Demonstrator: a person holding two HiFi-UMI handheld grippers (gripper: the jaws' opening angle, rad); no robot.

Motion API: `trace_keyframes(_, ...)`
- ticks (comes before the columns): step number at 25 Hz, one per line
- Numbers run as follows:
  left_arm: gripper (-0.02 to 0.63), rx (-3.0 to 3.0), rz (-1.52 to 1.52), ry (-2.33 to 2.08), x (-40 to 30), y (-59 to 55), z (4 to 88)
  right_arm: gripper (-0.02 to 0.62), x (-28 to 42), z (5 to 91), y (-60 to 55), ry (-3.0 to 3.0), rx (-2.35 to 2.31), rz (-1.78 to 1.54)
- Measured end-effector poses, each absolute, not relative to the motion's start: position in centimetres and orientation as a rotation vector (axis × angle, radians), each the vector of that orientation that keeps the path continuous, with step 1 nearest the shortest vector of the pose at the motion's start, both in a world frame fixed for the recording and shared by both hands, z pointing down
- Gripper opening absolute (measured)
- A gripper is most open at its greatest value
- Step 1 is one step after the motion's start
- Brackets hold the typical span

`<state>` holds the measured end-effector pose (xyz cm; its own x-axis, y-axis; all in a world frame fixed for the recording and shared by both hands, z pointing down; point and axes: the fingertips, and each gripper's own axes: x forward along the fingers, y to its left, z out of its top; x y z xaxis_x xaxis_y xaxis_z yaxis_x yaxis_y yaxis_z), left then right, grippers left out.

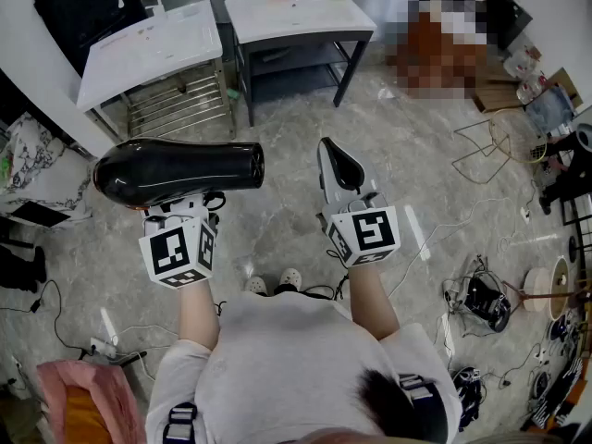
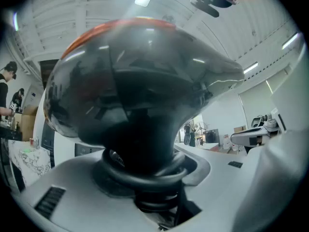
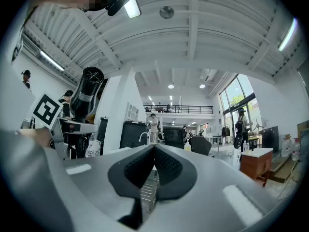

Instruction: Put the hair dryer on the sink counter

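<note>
Hair dryer (image 1: 176, 169) clamped at handle by left gripper (image 1: 185, 206), barrel held level, likely for flat set-down; well short of sink counter (image 1: 139, 58). Right gripper (image 1: 338, 163) closed, empty, equally short of counter.

No legible words or numbers, only square black-and-white markers (image 1: 176, 251) on cubes (image 1: 368, 232) of left tool (image 1: 188, 203), right tool (image 1: 330, 150)

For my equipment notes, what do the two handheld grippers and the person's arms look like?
The left gripper and right gripper have light grey plastic shells, each carrying a white cube with black square markers. The right one's tapered jaws have black pads. The person wears a pale short-sleeved shirt.
</note>
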<state>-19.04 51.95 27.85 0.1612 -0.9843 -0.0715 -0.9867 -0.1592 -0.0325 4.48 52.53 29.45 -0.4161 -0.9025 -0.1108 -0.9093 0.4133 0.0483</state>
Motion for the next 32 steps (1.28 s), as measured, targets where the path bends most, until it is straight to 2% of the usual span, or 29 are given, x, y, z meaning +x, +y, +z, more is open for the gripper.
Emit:
trace_keyframes(22,0.224,-2.322,0.055,1.987,-14.6,51.0,27.3,0.011,8.1,29.1,51.1,2.581,-1.597,0.198)
trace_keyframes(32,0.224,-2.302,0.029,2.013,-13.0,49.8,28.2,0.011,10.4,30.4,49.0,2.571,-1.574,0.114)
